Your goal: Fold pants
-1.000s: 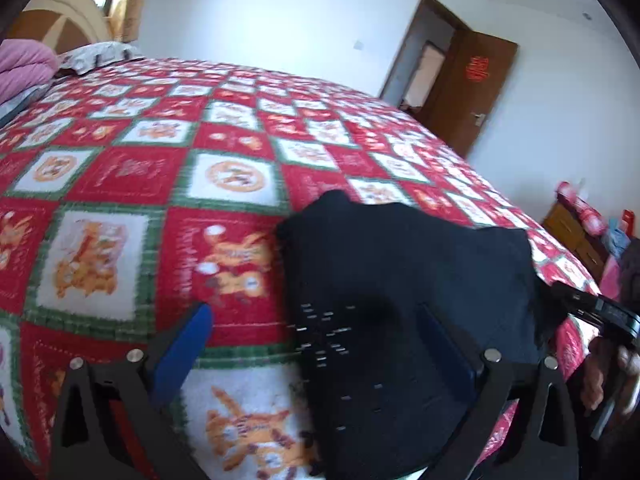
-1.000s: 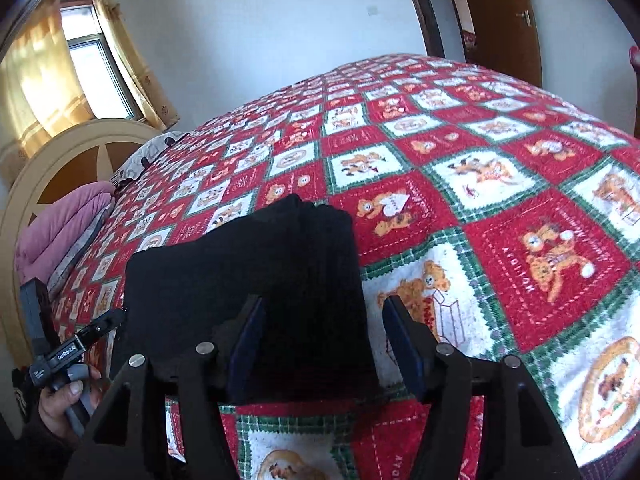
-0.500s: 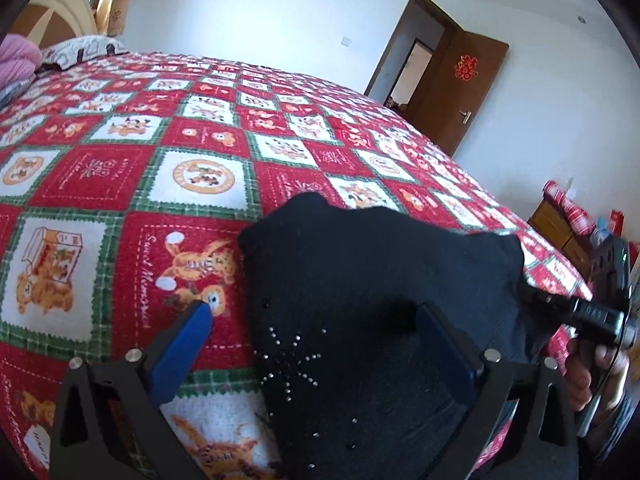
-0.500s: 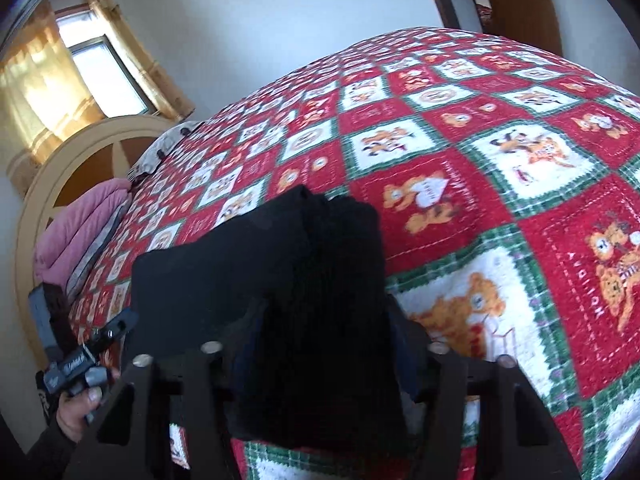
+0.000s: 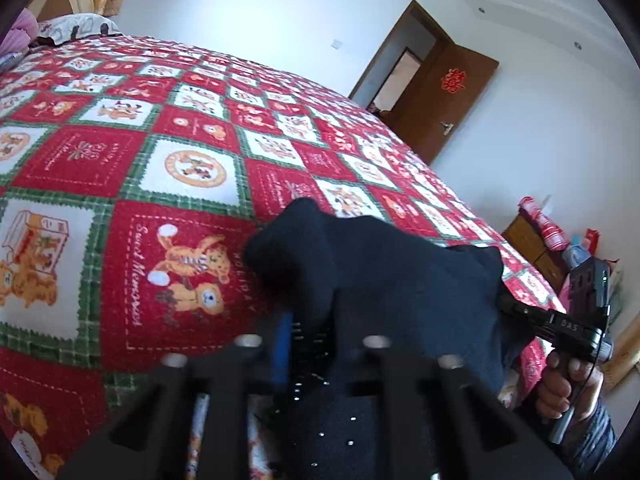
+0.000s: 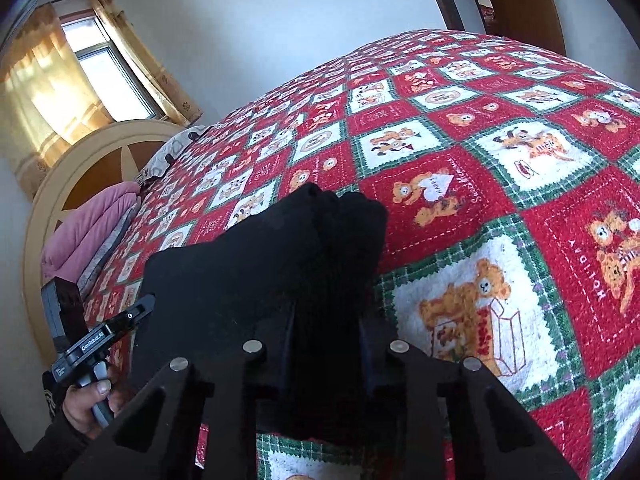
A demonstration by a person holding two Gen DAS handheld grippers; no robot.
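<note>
Black pants point(image 5: 380, 272) lie folded on the red patchwork quilt point(image 5: 120, 160), a few small studs showing near my left gripper. The left gripper point(image 5: 308, 344) is closing its jaws, and the left edge of the pants is bunched between its blue pads. In the right wrist view the pants point(image 6: 248, 272) rise in a ridge, and my right gripper point(image 6: 326, 332) is closing on their right edge with cloth pinched between its fingers. Each view shows the other gripper at the far side of the pants: the right one point(image 5: 560, 324) and the left one point(image 6: 104, 332), each in a hand.
The quilt point(image 6: 520, 160) covers a wide bed beyond the pants. Pink bedding point(image 6: 88, 232) and a pillow lie by the arched headboard point(image 6: 80, 168). A brown door point(image 5: 448, 92) stands open in the far wall. A wooden nightstand point(image 5: 532, 240) with red items stands beside the bed.
Both grippers' jaws have come together on the pants' edges; the left stood wide a moment ago. The cloth has bunched and risen between the fingers.
</note>
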